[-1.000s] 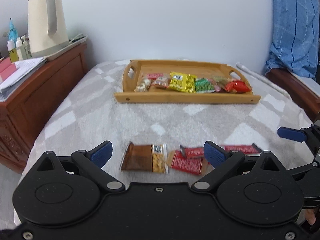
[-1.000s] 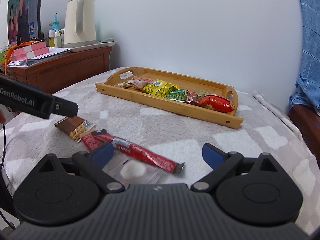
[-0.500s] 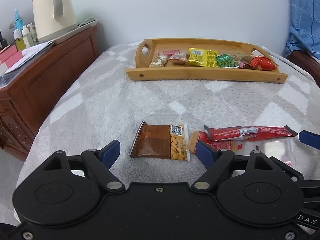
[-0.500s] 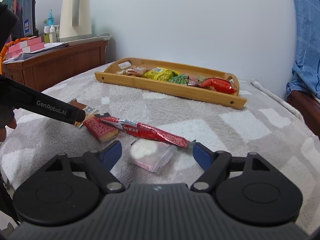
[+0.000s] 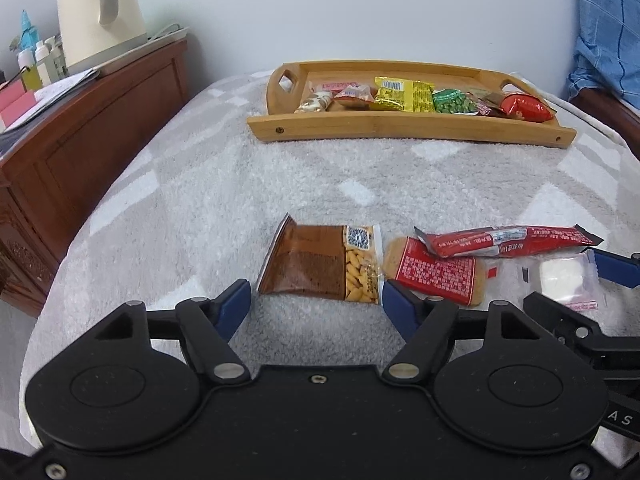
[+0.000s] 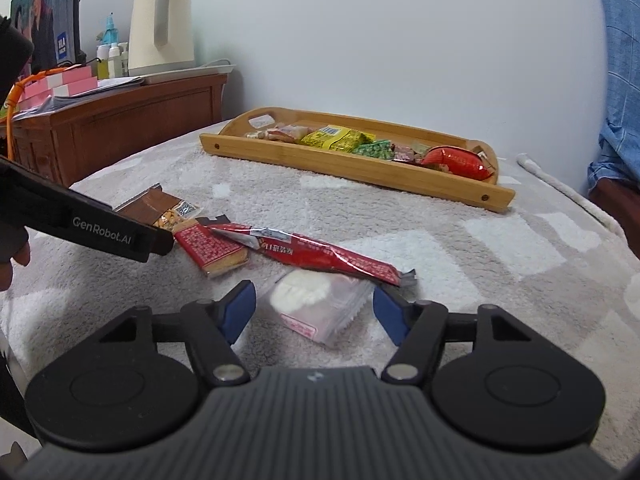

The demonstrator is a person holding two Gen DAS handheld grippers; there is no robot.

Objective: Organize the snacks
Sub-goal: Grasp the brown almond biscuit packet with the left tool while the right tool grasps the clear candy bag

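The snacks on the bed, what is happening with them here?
A person holds tongs in each hand. The left tongs are closing around the brown peanut packet; the right tongs are closing around the clear packet with a white sweet. Neither is gripped yet. Two red snacks also lie loose, and the wooden tray already holds several.

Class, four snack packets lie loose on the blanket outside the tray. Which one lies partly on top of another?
The long red stick packet: one end overlaps the flat red biscuit packet. The brown peanut packet and clear packet with the white sweet rest on no other packet.
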